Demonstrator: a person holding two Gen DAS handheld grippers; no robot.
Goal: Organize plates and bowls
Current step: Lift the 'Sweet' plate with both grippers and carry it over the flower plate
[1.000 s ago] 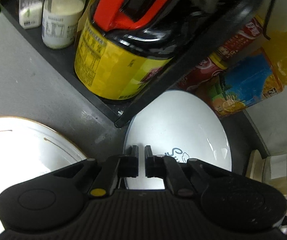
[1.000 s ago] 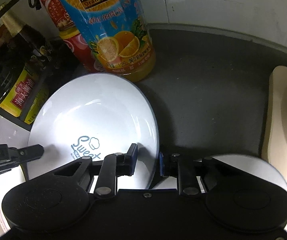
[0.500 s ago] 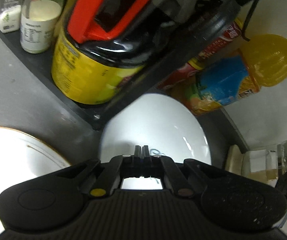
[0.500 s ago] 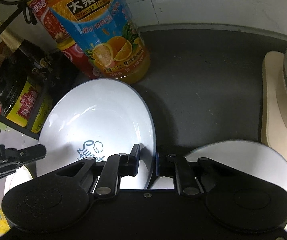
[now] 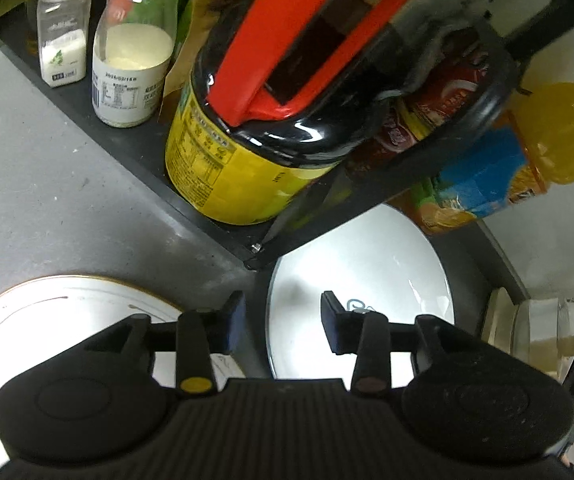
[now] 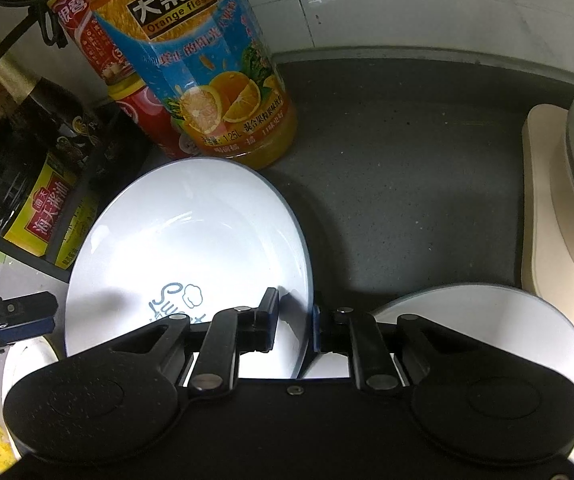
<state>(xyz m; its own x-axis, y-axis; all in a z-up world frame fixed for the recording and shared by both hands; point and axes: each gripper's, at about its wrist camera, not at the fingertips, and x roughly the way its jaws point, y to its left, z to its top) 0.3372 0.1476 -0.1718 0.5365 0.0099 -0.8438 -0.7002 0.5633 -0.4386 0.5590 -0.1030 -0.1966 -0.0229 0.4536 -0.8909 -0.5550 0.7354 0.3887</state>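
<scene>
The left tool (image 5: 283,322), pressed together on the near rim of the white plate (image 6: 191,248) half a second ago, now stands spread wide with nothing between its fingers, so it has let the plate go. The right tool (image 6: 296,320) still straddles that plate's right rim, one finger inside and one outside; whether the pads actually press the rim or stand just off it I cannot tell. Judging from this, the plate has passed from the left tool's hold to the right one's, and the right tool would carry the next move. The plate lies tilted on the dark tabletop (image 6: 407,168), its far edge just in front of the orange juice bottle (image 6: 207,64). A second white dish (image 6: 487,320) sits to the right of the plate, and a gold-rimmed plate (image 5: 67,312) to its left; all three look empty. Left of the bottle, a black shelf (image 5: 135,152) holds a yellow-labelled jug (image 5: 223,168) and two small jars of pale powder.
</scene>
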